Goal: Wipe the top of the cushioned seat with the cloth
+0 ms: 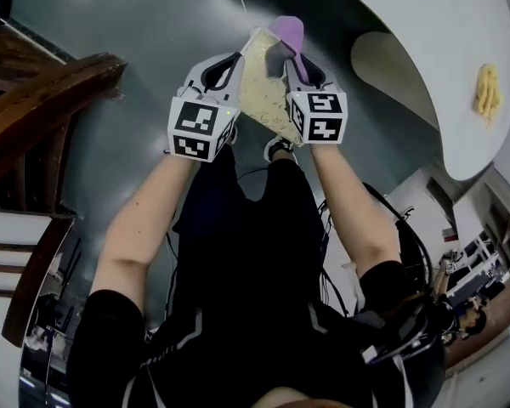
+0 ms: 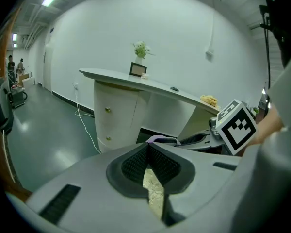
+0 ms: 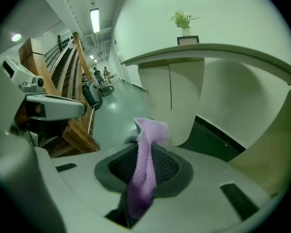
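My left gripper [image 1: 229, 65] is shut on a pale yellow patterned fabric piece [image 1: 262, 87], held up in front of me; the same fabric [image 2: 154, 193] shows pinched between the jaws in the left gripper view. Close to its right, my right gripper [image 1: 296, 65] is shut on the purple cloth [image 1: 287, 32], whose free end sticks out past the fingertips. In the right gripper view the purple cloth [image 3: 144, 161] runs up between the shut jaws. Both grippers are raised above the grey floor, side by side. I cannot tell whether the yellow piece is the seat's cushion; no seat shows.
A white curved counter [image 1: 459, 75] stands ahead to the right, with a yellow object [image 1: 487, 92] on it, plus a small plant [image 2: 141, 49] and a frame. Dark wooden stairs [image 1: 42, 109] rise at the left. A white cable [image 2: 85, 125] trails on the floor.
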